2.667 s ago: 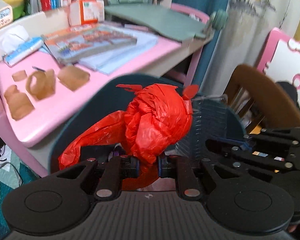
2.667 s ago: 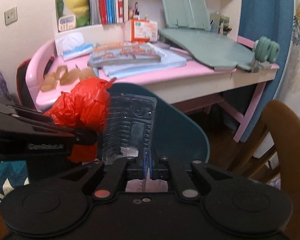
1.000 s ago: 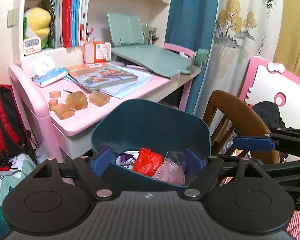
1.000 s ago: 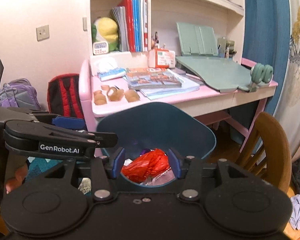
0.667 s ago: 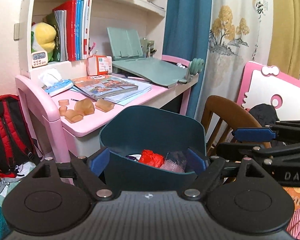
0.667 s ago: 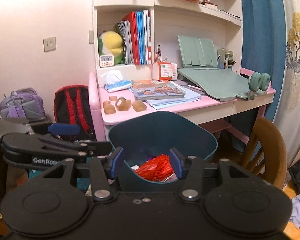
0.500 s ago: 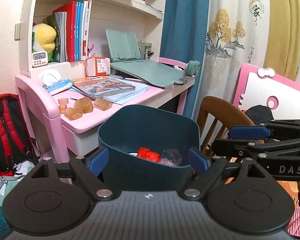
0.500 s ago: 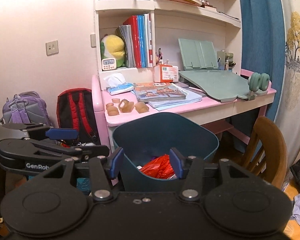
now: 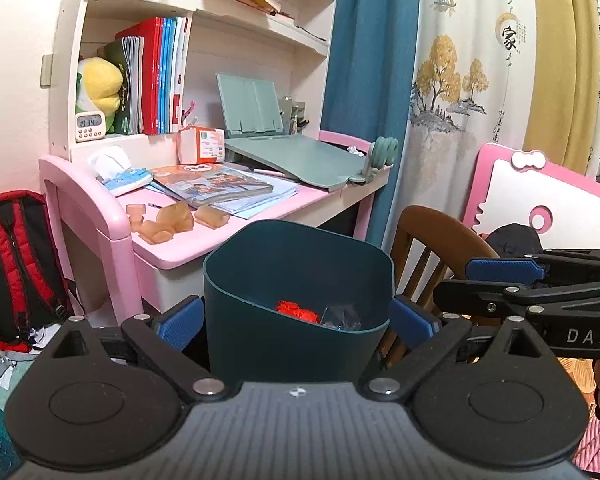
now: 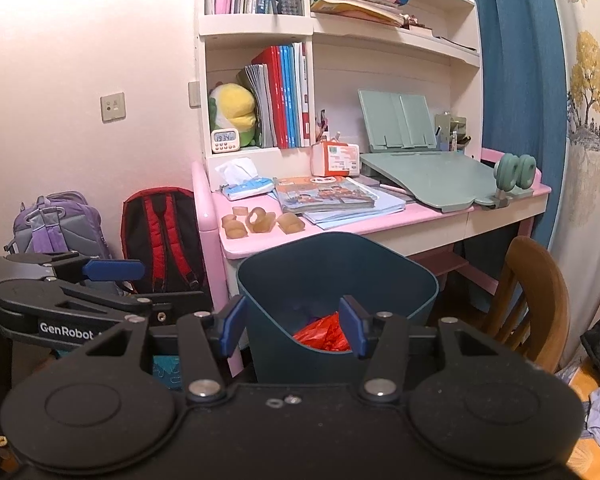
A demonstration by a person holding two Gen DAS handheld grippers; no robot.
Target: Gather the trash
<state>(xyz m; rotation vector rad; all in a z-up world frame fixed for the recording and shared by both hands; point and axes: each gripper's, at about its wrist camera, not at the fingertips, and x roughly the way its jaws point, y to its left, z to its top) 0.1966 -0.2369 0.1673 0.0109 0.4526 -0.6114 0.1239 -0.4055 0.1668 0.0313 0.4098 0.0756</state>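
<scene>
Through the left wrist camera I see my left gripper (image 9: 296, 322) with its jaws opening wide, nothing pressed by the pads; the bin (image 9: 300, 344) stands beyond them, framed by the two blue fingertips (image 9: 179, 321) but not touched. Inside the bin lies the red bag (image 9: 296, 312), and just right of it a clear plastic piece (image 9: 340, 317). Behind the bin is the pink desk (image 9: 188, 246), carrying some brown tape rolls (image 9: 168, 220) near its front corner, magazines (image 9: 216, 184) and a green book stand (image 9: 300, 158). A wooden chair (image 9: 432, 232) stands right of the bin, and my right gripper (image 9: 504, 270) reaches in from the right edge. A red backpack (image 9: 16, 264) sits on the floor at left. Through the right wrist camera my right gripper (image 10: 292, 330) is spread apart and holds nothing; the bin (image 10: 336, 272) is ahead of it, apart from the pads. The red bag (image 10: 324, 334) shows low inside the bin, between the fingertips as I look along them; I cannot make out the clear piece here. My left gripper (image 10: 112, 270) comes in from the left edge. The desk (image 10: 400, 216) is behind the bin, the chair (image 10: 536, 280) to its right, and the red backpack (image 10: 164, 236) beside a purple backpack (image 10: 56, 224) against the wall.
</scene>
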